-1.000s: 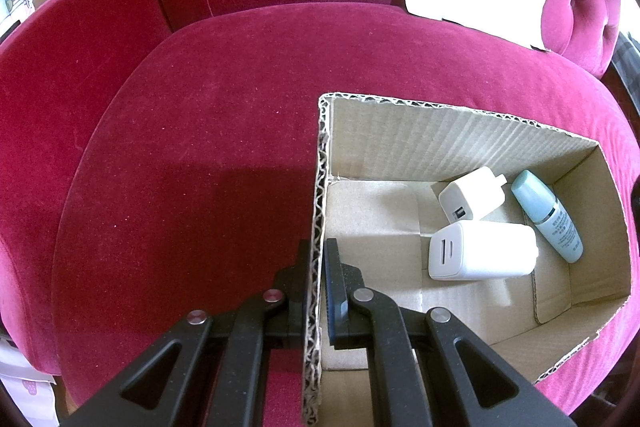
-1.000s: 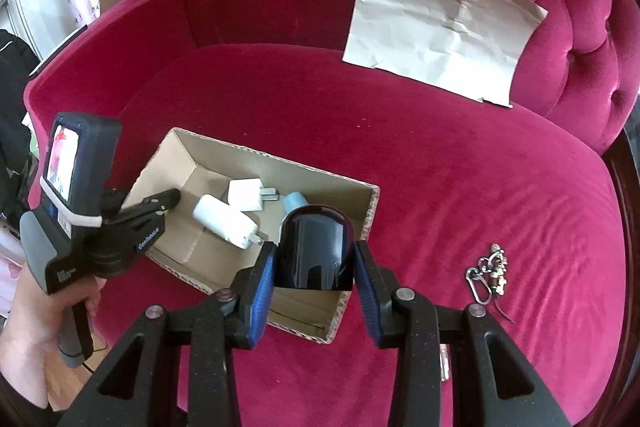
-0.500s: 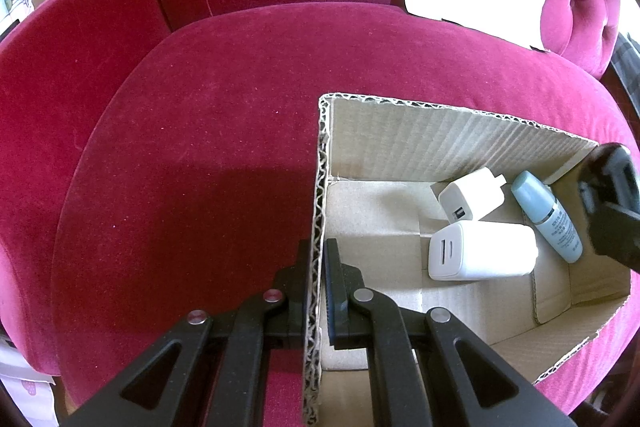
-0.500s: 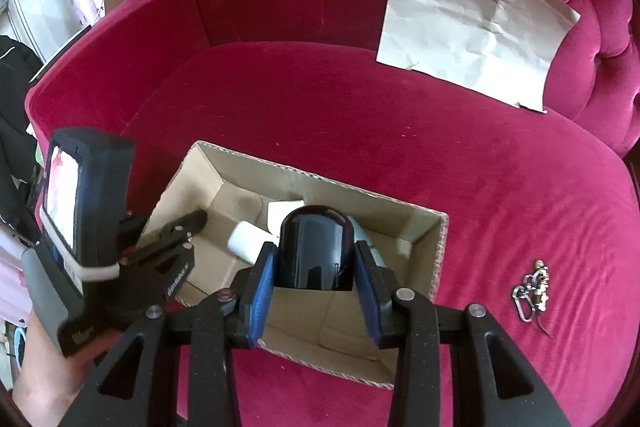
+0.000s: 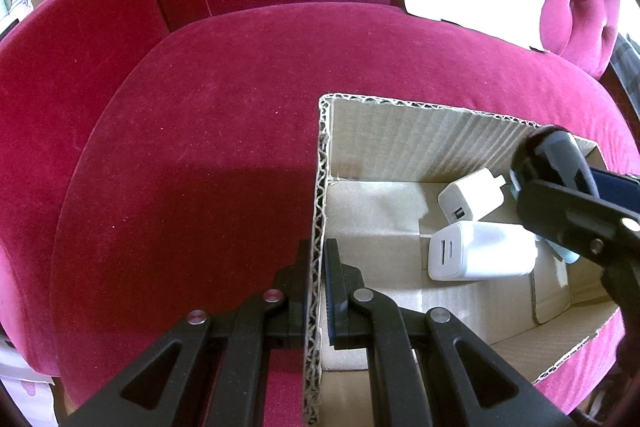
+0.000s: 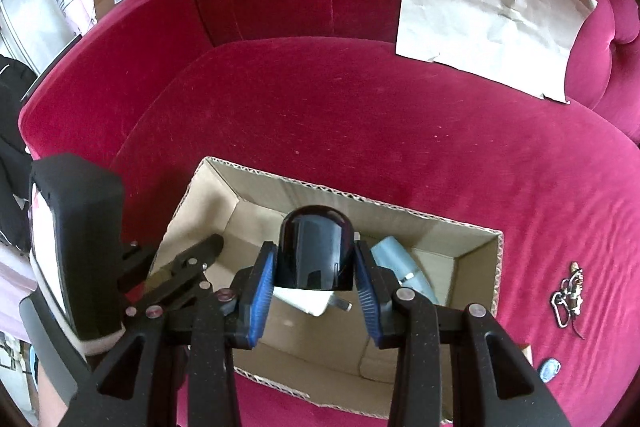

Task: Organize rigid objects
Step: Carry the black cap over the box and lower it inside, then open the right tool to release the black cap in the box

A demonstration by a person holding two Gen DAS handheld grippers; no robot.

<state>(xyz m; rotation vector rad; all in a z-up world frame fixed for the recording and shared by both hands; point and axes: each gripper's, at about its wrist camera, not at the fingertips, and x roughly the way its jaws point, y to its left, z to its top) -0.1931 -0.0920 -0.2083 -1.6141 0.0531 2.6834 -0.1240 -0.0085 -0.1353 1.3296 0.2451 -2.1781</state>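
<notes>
Crimson velvet sofa (image 6: 400, 131): right gripper (image 6: 314, 277), fingers pinching glossy black domed object (image 6: 314, 247), now over brown cardboard box (image 6: 440, 223); left gripper (image 5: 318, 267) fingers clamp box wall. Drop next.

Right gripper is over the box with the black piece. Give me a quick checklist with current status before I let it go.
1. Left gripper shut on the near wall of the cardboard box, steadying it: ok.
2. Right gripper shut on the black domed object, pads on both of its sides: ok.
3. Object inside the box outline, seen from the right wrist: ok.
4. Landing spot bare: not ok; the large white charger, small white charger and pale blue bottle lie right below.
5. Height above the box floor: cannot tell.
6. Left behind on the sofa: keyring and small blue item, not yet boxed.
</notes>
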